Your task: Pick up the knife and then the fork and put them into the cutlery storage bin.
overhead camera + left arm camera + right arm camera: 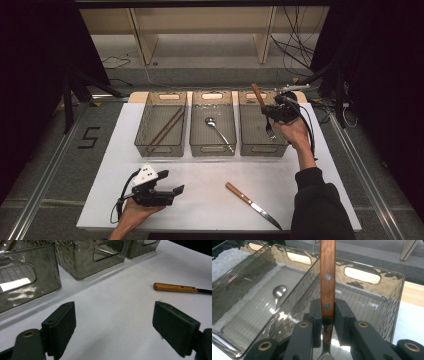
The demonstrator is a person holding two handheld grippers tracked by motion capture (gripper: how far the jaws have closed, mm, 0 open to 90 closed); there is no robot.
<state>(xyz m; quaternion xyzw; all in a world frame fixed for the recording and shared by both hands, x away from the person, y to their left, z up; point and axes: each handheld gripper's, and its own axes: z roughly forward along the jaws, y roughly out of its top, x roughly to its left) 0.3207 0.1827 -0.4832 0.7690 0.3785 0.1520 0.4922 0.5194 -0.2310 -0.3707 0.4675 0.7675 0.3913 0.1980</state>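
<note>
Over right bin (264, 145), wooden-handled fork (327, 277)

White tabletop (200, 195) on grey carpet floor (45, 165), a black "5" mark (89, 137) at left. Metal floor rails (42, 175) run along both sides. Pale wooden shelf unit (200, 30) behind, loose cables (295, 47) beside it (right side). Dark surroundings, light falls on the centre.
</note>
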